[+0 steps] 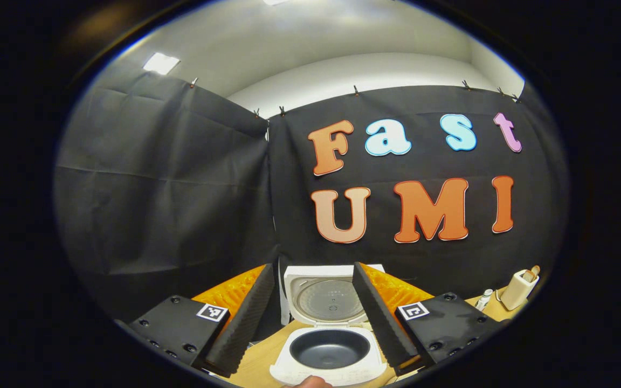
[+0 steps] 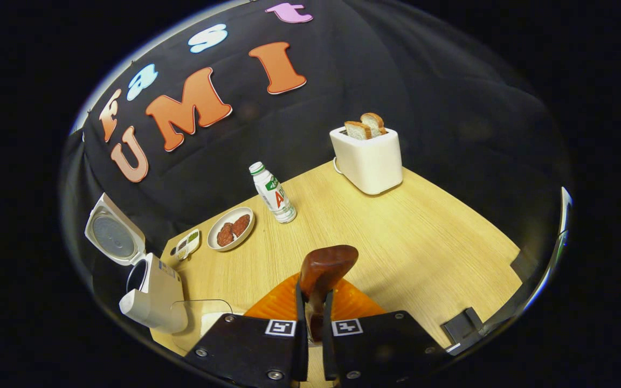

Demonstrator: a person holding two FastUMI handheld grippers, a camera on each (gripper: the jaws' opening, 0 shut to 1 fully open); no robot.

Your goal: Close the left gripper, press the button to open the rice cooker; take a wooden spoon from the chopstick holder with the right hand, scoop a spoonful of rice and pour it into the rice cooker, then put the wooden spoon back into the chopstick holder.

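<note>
The dark reddish-brown wooden spoon (image 2: 325, 267) was clamped by its handle between the two fingers of the right gripper (image 2: 313, 315), its bowl sticking up and forward above the light wooden table (image 2: 423, 237). Off to that view's left, the white rice cooker (image 2: 151, 293) stood with its lid (image 2: 111, 233) swung up. In the left gripper view the same cooker (image 1: 328, 353) sat straight ahead, its dark inner pot (image 1: 329, 348) bare and the lid (image 1: 325, 296) upright behind it. The left gripper (image 1: 313, 323) hung before it with its fingers spread wide apart, holding nothing.

Farther out on the table stood a small white plate with brown patties (image 2: 230, 228), a white plastic bottle with a green cap (image 2: 273, 193), and a white toaster holding two bread slices (image 2: 367, 153).
</note>
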